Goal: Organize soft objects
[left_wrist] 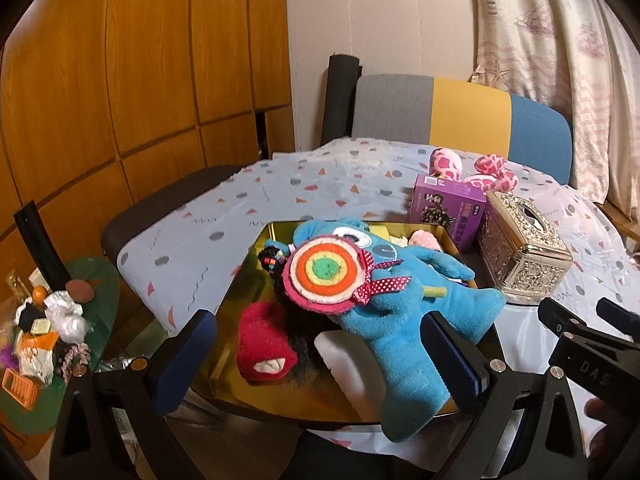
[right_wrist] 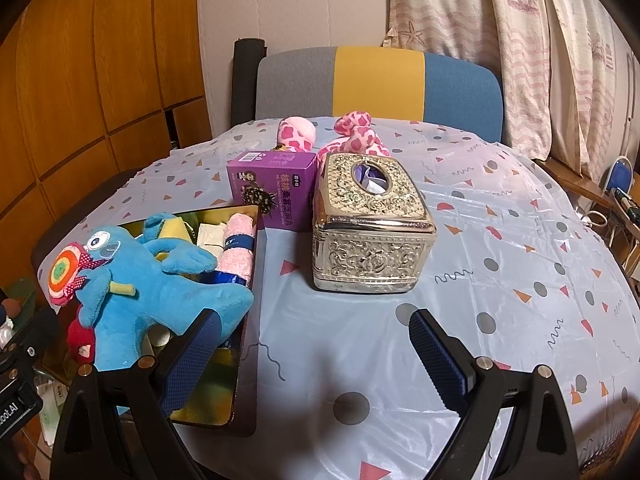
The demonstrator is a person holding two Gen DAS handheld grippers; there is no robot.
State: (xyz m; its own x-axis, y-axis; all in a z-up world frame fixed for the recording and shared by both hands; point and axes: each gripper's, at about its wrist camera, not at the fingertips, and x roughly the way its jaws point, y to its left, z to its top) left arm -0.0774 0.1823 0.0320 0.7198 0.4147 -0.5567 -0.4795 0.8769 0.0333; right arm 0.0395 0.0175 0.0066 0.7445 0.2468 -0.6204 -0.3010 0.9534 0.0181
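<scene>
A gold tray (left_wrist: 244,258) (right_wrist: 248,320) sits at the table's near left. In it lie a blue plush monster (left_wrist: 392,320) (right_wrist: 160,292), a round felt lollipop (left_wrist: 324,270) (right_wrist: 60,272), a red plush (left_wrist: 262,346), a black-haired doll (left_wrist: 272,258), a rolled pink towel (right_wrist: 238,248) and a white soft block (left_wrist: 348,360). A pink spotted plush (left_wrist: 480,170) (right_wrist: 352,136) lies at the far side. My left gripper (left_wrist: 316,360) is open above the tray, its fingers either side of the monster's legs. My right gripper (right_wrist: 312,360) is open and empty over the tablecloth.
An ornate silver tissue box (right_wrist: 372,232) (left_wrist: 524,252) and a purple carton (right_wrist: 272,188) (left_wrist: 448,208) stand mid-table. A grey, yellow and blue chair (right_wrist: 380,84) is behind the table. A cluttered green side table (left_wrist: 48,328) is at the left.
</scene>
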